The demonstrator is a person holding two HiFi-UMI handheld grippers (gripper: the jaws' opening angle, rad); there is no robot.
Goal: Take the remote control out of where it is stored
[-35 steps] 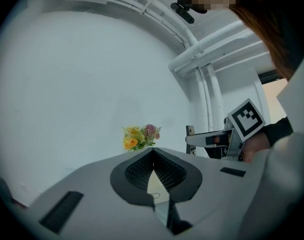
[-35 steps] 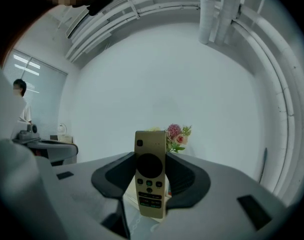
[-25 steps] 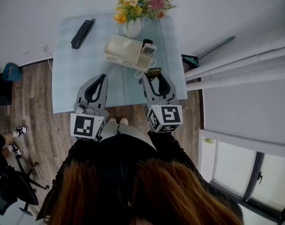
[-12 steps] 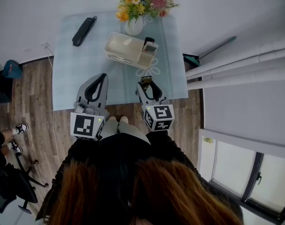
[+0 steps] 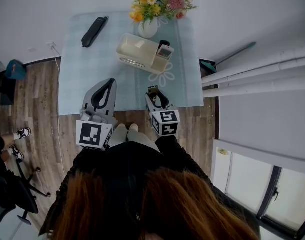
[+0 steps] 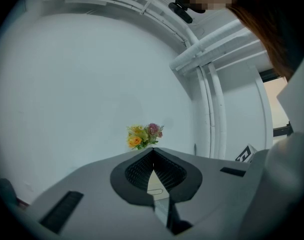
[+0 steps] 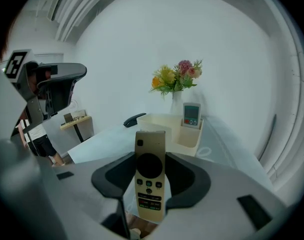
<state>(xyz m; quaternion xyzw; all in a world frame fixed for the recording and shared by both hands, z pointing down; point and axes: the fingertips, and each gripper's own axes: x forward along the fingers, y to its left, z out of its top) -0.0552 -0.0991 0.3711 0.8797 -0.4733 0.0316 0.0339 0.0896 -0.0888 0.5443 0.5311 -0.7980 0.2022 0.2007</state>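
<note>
Over the near edge of a pale blue desk [image 5: 82, 79], the right hand-held gripper [image 5: 153, 96] clamps a gold remote control [image 5: 153, 90] by its long sides. The button face is turned up and the far end points toward a cream organiser [image 5: 134, 51]. The remote is well clear of the organiser, out in the open. From overhead it shows only as a small dark-and-gold sliver between the jaws, and whether it touches the desk cannot be told. The print on its buttons is too small to read in the right gripper view.

A second remote [image 5: 165, 51], white with a small screen, stands upright in the organiser's end compartment, its lower half hidden behind the wall. Just beyond the organiser stands a white vase [image 5: 147, 29] of yellow and pink flowers [image 5: 160, 3]. A long black object [image 5: 93, 31] lies at the desk's far left corner, too small to identify.

To the left, the left hand-held gripper [image 5: 110, 82] hangs over the desk's near edge with its jaws brought together at the tips and nothing between them. Its own view is mostly bare wall, with the flower tops peeking over the jaws and a slip of cream seen through the gap behind the tips.

Reddish-brown hair [image 5: 157, 204] fills the bottom of the head view and covers the person's arms and hands. A second person's legs [image 5: 9, 146] are cut off at the left edge.
</note>
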